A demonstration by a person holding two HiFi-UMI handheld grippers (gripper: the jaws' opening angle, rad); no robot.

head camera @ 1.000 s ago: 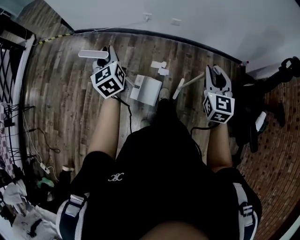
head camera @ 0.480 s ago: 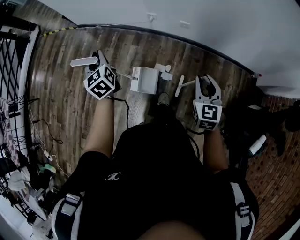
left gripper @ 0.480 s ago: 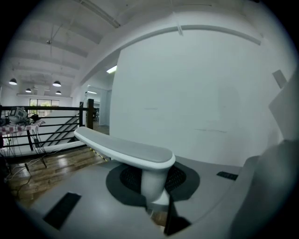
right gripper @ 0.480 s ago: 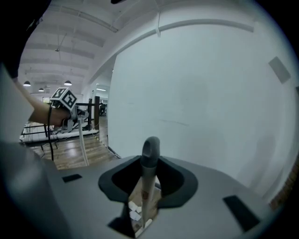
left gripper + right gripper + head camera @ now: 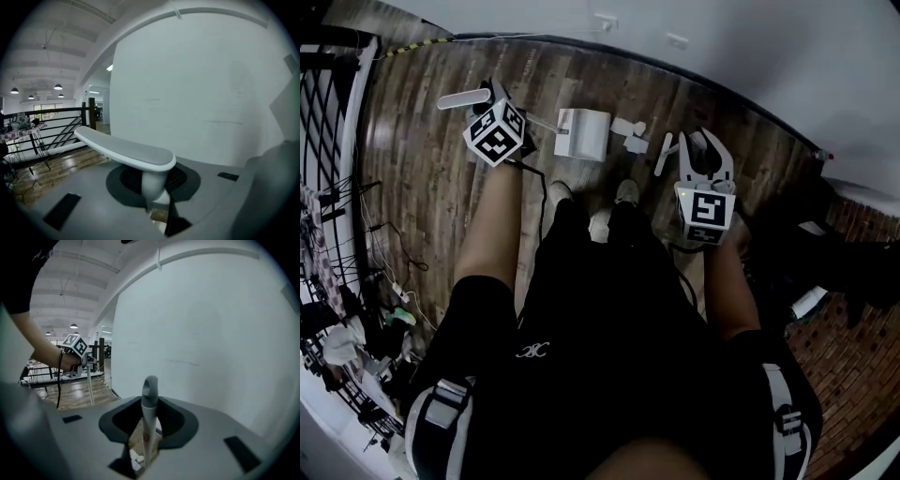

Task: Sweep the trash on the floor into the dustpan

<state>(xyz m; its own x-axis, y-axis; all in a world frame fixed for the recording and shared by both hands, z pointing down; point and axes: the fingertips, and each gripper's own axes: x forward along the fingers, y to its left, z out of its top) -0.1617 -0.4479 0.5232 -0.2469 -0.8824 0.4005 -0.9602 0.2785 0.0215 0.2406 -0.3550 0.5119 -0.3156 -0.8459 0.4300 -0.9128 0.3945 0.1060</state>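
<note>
In the head view the white dustpan (image 5: 584, 134) stands on the wood floor, with its thin shaft running left up to my left gripper (image 5: 494, 101). That gripper is shut on the dustpan's flat grey-white handle (image 5: 125, 151), which lies across its jaws. Two or three white paper scraps (image 5: 628, 134) lie just right of the dustpan. My right gripper (image 5: 705, 148) hangs right of the scraps, shut on the upright broom handle (image 5: 149, 406). Below that handle, paper scraps (image 5: 136, 456) show on the floor. The broom's head is hidden.
A white wall (image 5: 750, 56) with a dark baseboard runs along the far side of the floor. A black railing (image 5: 328, 112) and loose cables (image 5: 380, 272) sit at the left. The person's shoes (image 5: 625, 192) stand just behind the dustpan. Brick flooring (image 5: 844, 375) lies at the right.
The dustpan has shifted forward until it is level with the paper scraps. Both grippers moved forward with it, and the right one came in closer to the scraps.
</note>
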